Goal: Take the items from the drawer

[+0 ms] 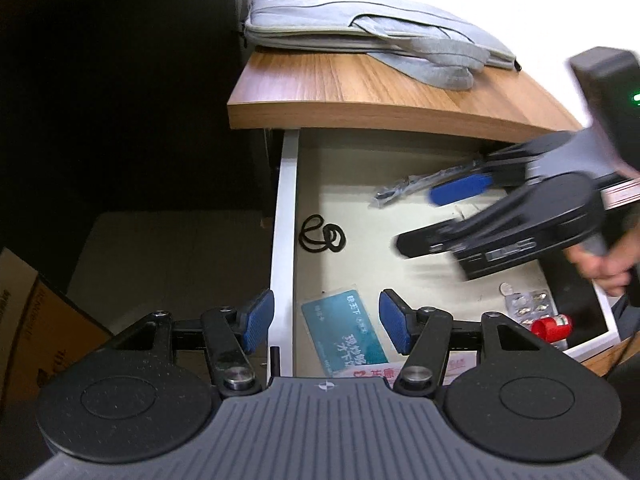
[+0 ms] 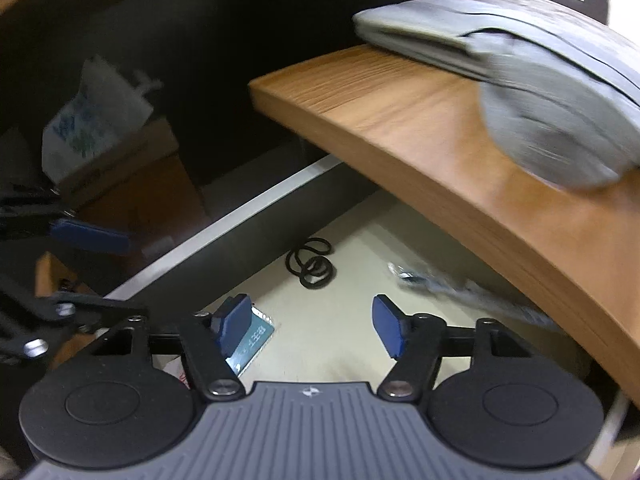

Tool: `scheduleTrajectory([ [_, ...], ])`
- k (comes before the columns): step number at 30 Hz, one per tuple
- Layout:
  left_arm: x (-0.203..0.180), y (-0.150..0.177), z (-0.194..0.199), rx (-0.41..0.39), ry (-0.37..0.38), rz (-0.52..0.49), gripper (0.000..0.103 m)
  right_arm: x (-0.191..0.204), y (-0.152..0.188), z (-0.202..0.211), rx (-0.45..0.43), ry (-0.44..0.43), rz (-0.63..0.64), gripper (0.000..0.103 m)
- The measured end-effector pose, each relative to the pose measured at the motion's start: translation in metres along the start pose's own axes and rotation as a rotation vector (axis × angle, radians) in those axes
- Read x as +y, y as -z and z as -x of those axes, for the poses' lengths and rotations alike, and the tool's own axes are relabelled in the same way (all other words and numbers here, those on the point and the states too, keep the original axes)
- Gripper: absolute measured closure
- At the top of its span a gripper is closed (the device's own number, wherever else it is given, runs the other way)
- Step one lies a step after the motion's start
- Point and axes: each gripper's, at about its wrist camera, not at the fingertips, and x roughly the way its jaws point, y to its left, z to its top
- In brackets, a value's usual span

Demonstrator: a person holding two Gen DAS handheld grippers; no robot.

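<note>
Drawer (image 1: 285, 216): pulled out from under a wooden surface (image 1: 360, 92), its pale floor scattered with small things.

Contents: a teal card (image 1: 344, 334) near the front left corner; a coil of black cord (image 1: 322, 235) by the left wall; a clear wrapped packet (image 1: 420, 186) toward the back; a blister pack of pills (image 1: 528, 304) and a red cap (image 1: 552, 328) at the front right.

Right gripper (image 2: 310, 330): reaching down into the drawer, jaws spread with nothing between them. The left-wrist view shows it blurred over the drawer's middle, a hand (image 1: 608, 268) behind it.

Left gripper (image 1: 326, 320): jaws spread and empty, straddling the drawer's left wall, one pad outside it, the other over the card.

Key relation: in the right-wrist view the cord (image 2: 310, 264) lies straight ahead of the right gripper, beyond its fingertips, while the card (image 2: 252, 340) sits at its left finger and the packet (image 2: 448, 286) runs off to the right, long axis slanting under the surface edge.

Nearer hand: the left for the card, the right for the cord and packet, as it appears.

On top: a folded grey cloth case (image 1: 360, 28), outside the drawer.

Likely next: the right gripper lowering onto one of the loose things ahead.
</note>
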Motion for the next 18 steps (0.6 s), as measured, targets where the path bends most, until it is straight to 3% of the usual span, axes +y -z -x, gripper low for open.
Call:
scheduleTrajectory([
  [4, 0.008, 0.003, 0.002, -0.009, 0.003, 0.023, 0.042, 0.013, -0.007, -0.028, 0.026, 0.01, 0.061, 0.044],
  [6, 0.012, 0.004, 0.003, -0.007, 0.008, 0.041, 0.041, 0.019, -0.01, -0.042, 0.047, 0.015, 0.088, 0.054],
  [18, 0.018, 0.01, 0.0, 0.009, 0.028, 0.068, 0.041, 0.018, -0.023, -0.085, 0.025, 0.098, 0.072, 0.059],
])
